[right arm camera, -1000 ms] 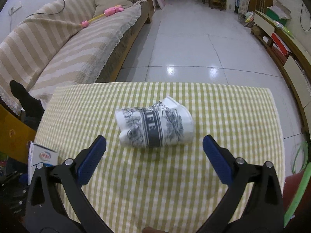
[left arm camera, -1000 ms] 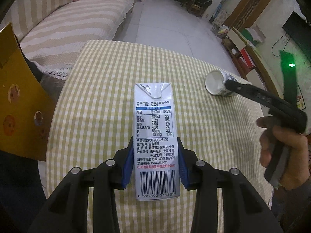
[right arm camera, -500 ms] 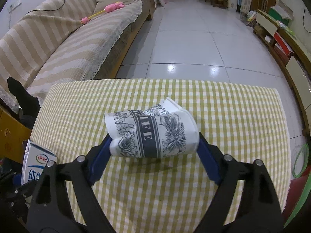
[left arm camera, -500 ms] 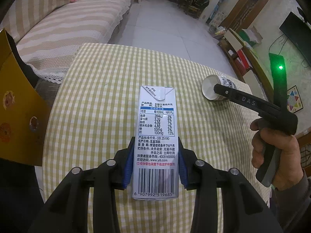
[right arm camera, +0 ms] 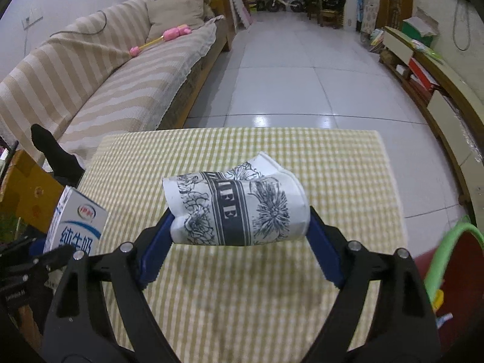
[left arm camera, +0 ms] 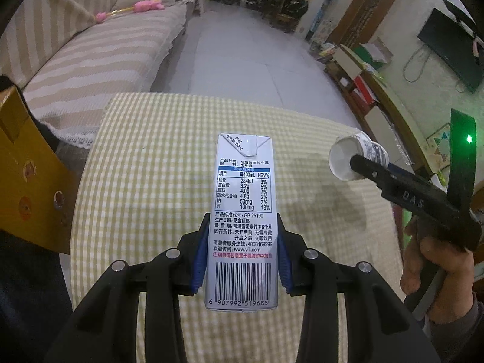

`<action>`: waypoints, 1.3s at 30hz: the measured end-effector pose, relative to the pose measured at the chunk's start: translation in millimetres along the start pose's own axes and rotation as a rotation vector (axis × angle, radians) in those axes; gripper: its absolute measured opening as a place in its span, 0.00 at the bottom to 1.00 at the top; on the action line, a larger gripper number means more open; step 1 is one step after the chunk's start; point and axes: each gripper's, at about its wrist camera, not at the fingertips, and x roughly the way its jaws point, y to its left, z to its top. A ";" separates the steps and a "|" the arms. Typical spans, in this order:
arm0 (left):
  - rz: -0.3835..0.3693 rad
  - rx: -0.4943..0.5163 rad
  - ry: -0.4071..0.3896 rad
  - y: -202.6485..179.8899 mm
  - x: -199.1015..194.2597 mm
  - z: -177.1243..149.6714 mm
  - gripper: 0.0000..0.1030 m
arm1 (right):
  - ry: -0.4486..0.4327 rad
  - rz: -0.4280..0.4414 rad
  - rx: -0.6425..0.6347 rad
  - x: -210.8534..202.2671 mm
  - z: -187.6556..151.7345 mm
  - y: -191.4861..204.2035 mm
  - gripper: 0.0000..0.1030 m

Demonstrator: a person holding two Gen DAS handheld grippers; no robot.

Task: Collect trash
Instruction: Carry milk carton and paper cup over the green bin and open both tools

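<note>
My left gripper (left arm camera: 242, 257) is shut on a white and blue milk carton (left arm camera: 243, 205) and holds it above the yellow checked table (left arm camera: 151, 166). The carton also shows at the left of the right wrist view (right arm camera: 75, 227). My right gripper (right arm camera: 239, 242) is shut on a crushed white paper cup (right arm camera: 236, 208) with a dark flower print, held lying sideways above the table (right arm camera: 332, 181). The cup (left arm camera: 354, 157) and the right gripper also show at the right of the left wrist view, lifted off the cloth.
A yellow cardboard box (left arm camera: 27, 181) stands by the table's left side. A striped sofa (right arm camera: 106, 84) lies to the far left. A green-rimmed red bin (right arm camera: 447, 260) sits at the right. A low cabinet (right arm camera: 438, 90) runs along the right wall.
My right gripper closed on the paper cup and lifted it off the table. My left gripper rose a little with the milk carton still in it.
</note>
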 end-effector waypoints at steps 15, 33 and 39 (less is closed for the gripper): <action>-0.074 0.138 -0.028 -103.6 -38.9 -9.3 0.35 | -0.090 -0.048 0.119 -96.7 -38.0 -63.8 0.79; -0.209 0.333 0.015 -246.3 -9.8 -15.3 0.35 | -0.154 -0.198 0.304 -164.4 -80.5 -197.2 0.79; -0.311 0.398 0.063 -297.6 12.2 -23.1 0.35 | -0.143 -0.241 0.356 -174.1 -104.4 -238.5 0.79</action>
